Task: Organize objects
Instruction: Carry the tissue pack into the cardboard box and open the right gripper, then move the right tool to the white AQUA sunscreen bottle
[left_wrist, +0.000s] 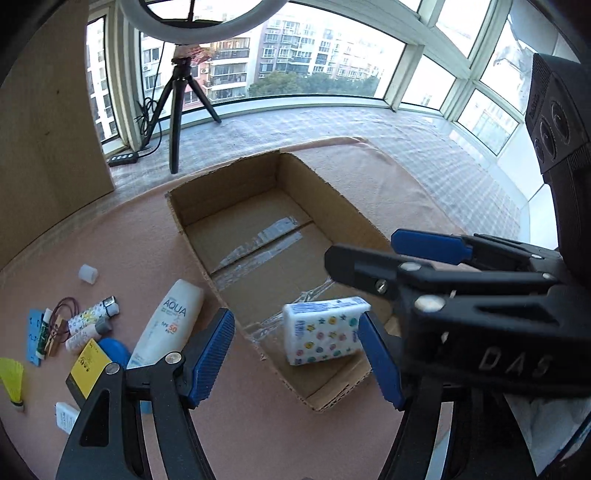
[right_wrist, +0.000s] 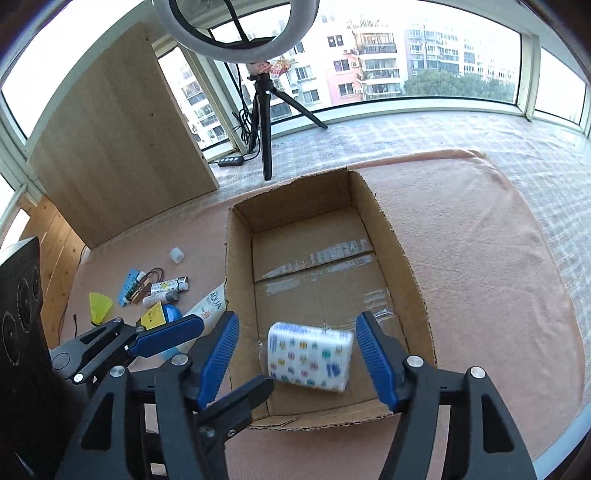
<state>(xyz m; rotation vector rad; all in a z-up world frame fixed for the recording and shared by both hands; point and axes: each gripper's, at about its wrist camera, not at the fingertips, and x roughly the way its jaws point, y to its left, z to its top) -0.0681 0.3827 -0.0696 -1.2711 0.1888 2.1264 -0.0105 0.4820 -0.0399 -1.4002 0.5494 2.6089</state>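
Right gripper (right_wrist: 297, 360) jaws spread wide, nothing pinched; the patterned tissue pack (right_wrist: 310, 356) sits between the blue pads, clear of both, tilted and blurred over the near end of the open cardboard box (right_wrist: 417, 280). Left gripper (left_wrist: 297, 360) also open and empty, over the box's near left wall. Sunscreen tube (left_wrist: 166, 321), lighter (left_wrist: 94, 313), yellow shuttlecock (left_wrist: 11, 380) and other small items lie left of the box on the pink mat (left_wrist: 258, 435).
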